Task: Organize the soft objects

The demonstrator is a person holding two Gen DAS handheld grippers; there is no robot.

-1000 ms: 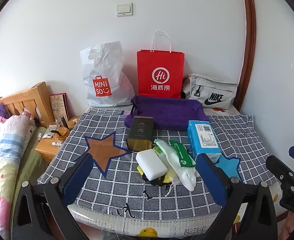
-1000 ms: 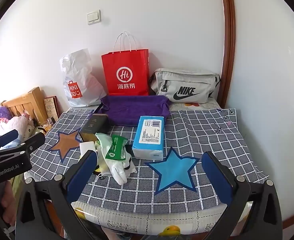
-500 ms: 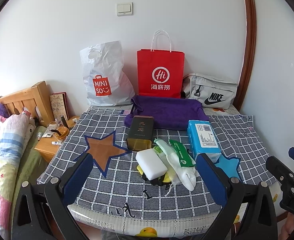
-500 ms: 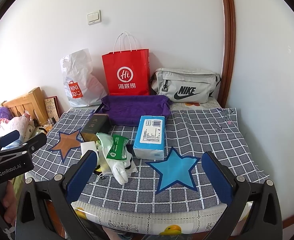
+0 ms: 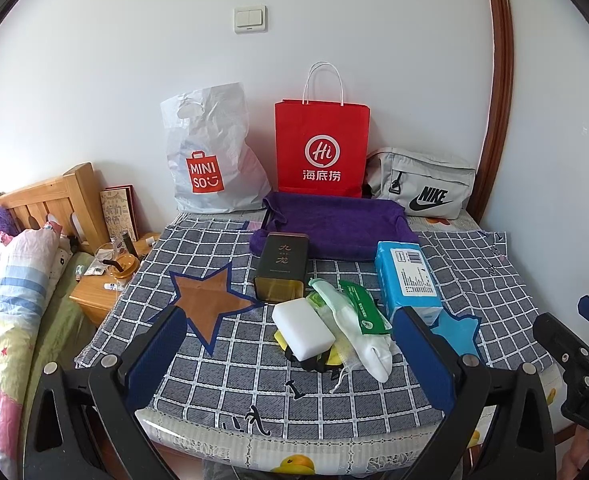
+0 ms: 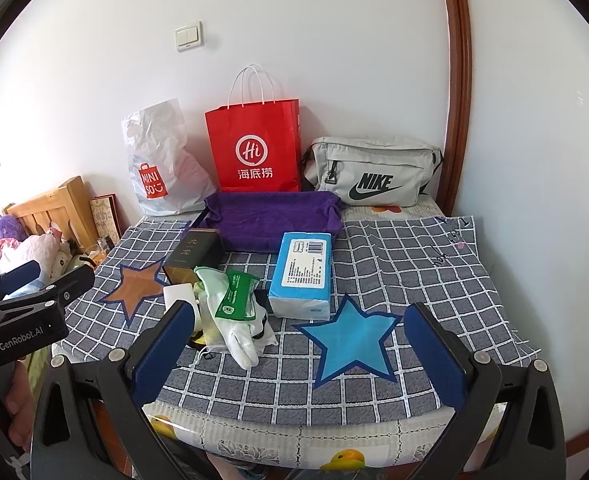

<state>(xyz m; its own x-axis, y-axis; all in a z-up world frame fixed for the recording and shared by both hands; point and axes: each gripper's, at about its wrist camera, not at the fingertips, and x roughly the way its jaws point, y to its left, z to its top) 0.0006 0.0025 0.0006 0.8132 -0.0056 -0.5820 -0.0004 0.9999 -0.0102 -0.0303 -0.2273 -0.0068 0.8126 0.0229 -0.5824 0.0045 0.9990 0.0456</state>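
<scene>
A checked cloth [image 5: 254, 364] covers the table against the white wall. Through my left camera, my left gripper [image 5: 290, 354] gapes wide and empty before the sponge [image 5: 302, 328], sock [image 5: 358, 328] and tin [image 5: 282, 266]. Through my right camera, my right gripper [image 6: 298, 354] is wide and empty too, near the blue star [image 6: 350, 340], with the tissue pack [image 6: 302, 274] beyond.

red paper bag [image 5: 321, 148] against wall | light switch [image 5: 250, 19] above | wooden nightstand [image 5: 106, 292] left of table
</scene>
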